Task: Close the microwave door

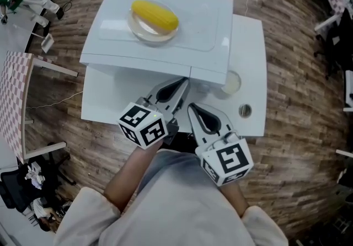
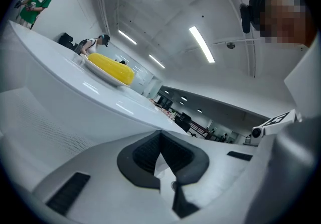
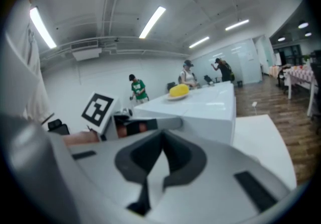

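Nearest the head camera, two forearms in pale sleeves (image 1: 88, 214) are seen, each carrying one tool. The left hand-held gripper (image 1: 177, 84) is held with its jaws brought together at the tips, and nothing is clamped between them. The right hand-held gripper (image 1: 194, 110) is likewise closed and empty, and is positioned just beside the left one, slightly nearer the person. Both are pointed at the front of the white microwave (image 1: 204, 24), which is set on a white tabletop (image 1: 248, 52). The left jaw tips are located at the lower front edge of the microwave; contact cannot be confirmed. The microwave door (image 1: 138, 64) is seen from above in line with the front edge, to the left of a seam. A round pale disc (image 1: 232, 82) is placed on the tabletop at the right front corner. On the microwave top, a plate (image 1: 144, 32) with a yellow corn cob (image 1: 155, 14) is carried.
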`<action>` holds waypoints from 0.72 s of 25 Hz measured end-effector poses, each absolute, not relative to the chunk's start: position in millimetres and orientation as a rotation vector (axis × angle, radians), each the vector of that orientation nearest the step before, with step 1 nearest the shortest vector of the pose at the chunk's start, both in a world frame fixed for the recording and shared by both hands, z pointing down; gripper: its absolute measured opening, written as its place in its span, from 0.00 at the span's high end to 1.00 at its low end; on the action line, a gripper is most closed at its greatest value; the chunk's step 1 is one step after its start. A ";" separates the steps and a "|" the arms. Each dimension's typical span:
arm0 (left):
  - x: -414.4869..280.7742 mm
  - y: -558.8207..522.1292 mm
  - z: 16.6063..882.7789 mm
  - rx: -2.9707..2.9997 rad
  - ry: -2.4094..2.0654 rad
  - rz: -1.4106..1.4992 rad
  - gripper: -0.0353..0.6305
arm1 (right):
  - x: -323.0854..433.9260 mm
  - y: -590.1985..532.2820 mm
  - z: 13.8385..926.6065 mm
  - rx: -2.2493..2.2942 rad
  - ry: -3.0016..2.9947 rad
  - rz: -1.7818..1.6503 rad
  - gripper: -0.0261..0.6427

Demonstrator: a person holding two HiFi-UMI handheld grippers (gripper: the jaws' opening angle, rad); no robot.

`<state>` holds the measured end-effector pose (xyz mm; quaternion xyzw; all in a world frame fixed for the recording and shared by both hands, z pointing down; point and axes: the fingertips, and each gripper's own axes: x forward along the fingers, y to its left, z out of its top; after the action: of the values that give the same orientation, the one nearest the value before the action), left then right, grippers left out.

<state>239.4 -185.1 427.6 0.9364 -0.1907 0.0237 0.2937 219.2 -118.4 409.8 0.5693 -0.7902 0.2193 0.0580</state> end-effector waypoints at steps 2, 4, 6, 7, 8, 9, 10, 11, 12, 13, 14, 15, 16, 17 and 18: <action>239.3 -184.4 427.4 2.486 -0.505 0.057 0.92 | 221.8 -118.4 409.2 1.737 -2.387 0.666 0.93; 239.3 -184.3 427.4 2.477 -0.505 0.050 0.92 | 224.1 -118.2 408.8 1.746 -2.379 0.668 0.93; 239.7 -184.5 427.1 2.472 -0.504 0.049 0.92 | 225.6 -118.1 407.5 1.753 -2.376 0.666 0.93; 239.7 -184.3 427.1 2.471 -0.504 0.052 0.92 | 225.8 -118.2 406.6 1.755 -2.376 0.664 0.93; 239.5 -183.9 427.3 2.470 -0.503 0.055 0.92 | 225.9 -118.3 405.8 1.758 -2.377 0.661 0.93; 239.2 -183.2 427.5 2.469 -0.502 0.058 0.92 | 225.9 -118.3 405.2 1.760 -2.377 0.659 0.93; 238.7 -182.1 427.6 2.469 -0.500 0.059 0.92 | 225.9 -118.2 404.7 1.761 -2.377 0.657 0.93; 238.2 -180.6 426.9 2.470 -0.498 0.058 0.92 | 225.8 -117.8 404.1 1.762 -2.377 0.654 0.93; 237.7 -178.5 425.3 2.472 -0.494 0.055 0.92 | 225.8 -117.3 403.4 1.764 -2.377 0.651 0.93; 237.4 -175.9 422.6 2.477 -0.487 0.050 0.92 | 225.7 -116.6 402.5 1.767 -2.378 0.647 0.93; 237.4 -173.1 419.2 2.482 -0.480 0.043 0.92 | 225.8 -115.8 401.7 1.769 -2.378 0.643 0.93; 237.5 -170.2 415.8 2.488 -0.473 0.037 0.92 | 225.9 -114.9 400.8 1.771 -2.378 0.640 0.93; 237.6 -167.5 413.1 2.492 -0.467 0.033 0.92 | 225.8 -113.8 400.0 1.773 -2.379 0.637 0.93; 237.6 -165.0 411.5 2.496 -0.462 0.031 0.92 | 225.4 -112.7 399.2 1.773 -2.381 0.635 0.93; 237.2 -162.9 411.2 2.497 -0.459 0.031 0.92 | 224.8 -111.7 398.4 1.774 -2.383 0.633 0.93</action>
<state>237.2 -162.9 411.2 0.9392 -0.1727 0.0117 0.2966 224.8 -111.7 398.4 0.5832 -0.7835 0.2079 0.0519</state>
